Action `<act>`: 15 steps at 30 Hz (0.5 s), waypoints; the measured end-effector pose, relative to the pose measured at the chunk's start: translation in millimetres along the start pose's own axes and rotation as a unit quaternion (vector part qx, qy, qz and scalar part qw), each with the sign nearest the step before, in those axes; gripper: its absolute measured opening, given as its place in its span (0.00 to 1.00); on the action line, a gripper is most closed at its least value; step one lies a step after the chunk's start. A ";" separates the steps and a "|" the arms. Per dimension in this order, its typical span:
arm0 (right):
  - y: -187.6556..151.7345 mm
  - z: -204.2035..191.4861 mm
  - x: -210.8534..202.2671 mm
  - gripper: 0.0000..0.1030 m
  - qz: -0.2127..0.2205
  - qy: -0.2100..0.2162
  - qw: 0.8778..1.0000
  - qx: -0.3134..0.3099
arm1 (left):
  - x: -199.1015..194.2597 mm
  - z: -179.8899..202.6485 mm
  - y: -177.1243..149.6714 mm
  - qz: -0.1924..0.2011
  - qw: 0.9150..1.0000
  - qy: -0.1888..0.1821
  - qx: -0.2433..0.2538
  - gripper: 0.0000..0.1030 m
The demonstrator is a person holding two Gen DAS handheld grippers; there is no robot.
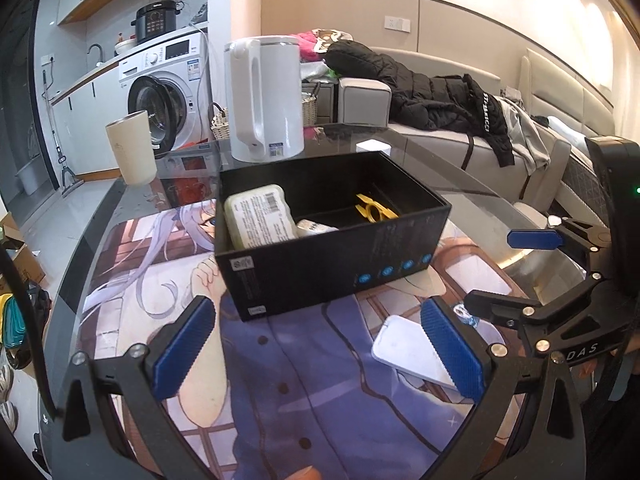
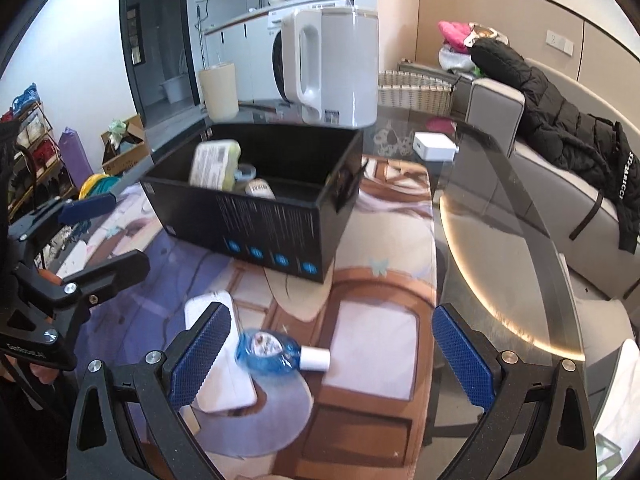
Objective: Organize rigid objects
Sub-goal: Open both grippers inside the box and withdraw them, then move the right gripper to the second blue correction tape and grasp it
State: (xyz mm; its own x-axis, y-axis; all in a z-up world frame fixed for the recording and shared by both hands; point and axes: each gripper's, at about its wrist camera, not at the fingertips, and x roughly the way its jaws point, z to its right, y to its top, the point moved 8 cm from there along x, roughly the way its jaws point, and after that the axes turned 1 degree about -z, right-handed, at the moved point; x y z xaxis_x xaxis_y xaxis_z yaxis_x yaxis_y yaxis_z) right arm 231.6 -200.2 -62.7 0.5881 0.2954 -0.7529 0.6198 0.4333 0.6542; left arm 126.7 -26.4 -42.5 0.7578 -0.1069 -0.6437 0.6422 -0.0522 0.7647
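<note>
On the printed desk mat, short of the part-filled black box, a small blue bottle lies between the empty right gripper's spread jaws, apparently awaiting closure and lifting; the left gripper is likewise agape.

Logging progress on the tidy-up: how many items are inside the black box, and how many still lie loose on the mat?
In the black box: 3 (pale green case, yellow clip, small white bottle)
On the mat: 2 (blue bottle, flat white case)
Total: 5
</note>
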 end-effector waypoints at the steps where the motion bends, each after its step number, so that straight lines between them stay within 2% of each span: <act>1: -1.9 0.4 1.5 0.99 -0.004 0.001 1.000 0.001 | 0.9 0.6 -1.6 -0.002 1.000 0.000 0.002 1.00; 7: -13.7 -4.3 9.5 0.99 -0.028 0.013 1.000 0.001 | 5.7 5.8 -8.5 -0.014 1.000 0.001 0.012 1.00; 15: -25.1 3.8 22.9 0.99 -0.058 0.001 0.998 0.010 | 8.6 8.4 -11.1 -0.022 1.000 -0.002 0.017 1.00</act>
State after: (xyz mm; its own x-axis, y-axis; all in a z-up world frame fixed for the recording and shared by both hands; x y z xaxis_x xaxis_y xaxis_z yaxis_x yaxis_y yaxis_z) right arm 231.5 -207.6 -96.1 0.5110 0.2460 -0.8236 0.6943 0.4468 0.5642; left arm 125.1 -35.1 -56.3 0.7285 -0.1072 -0.6767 0.6706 -0.0907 0.7363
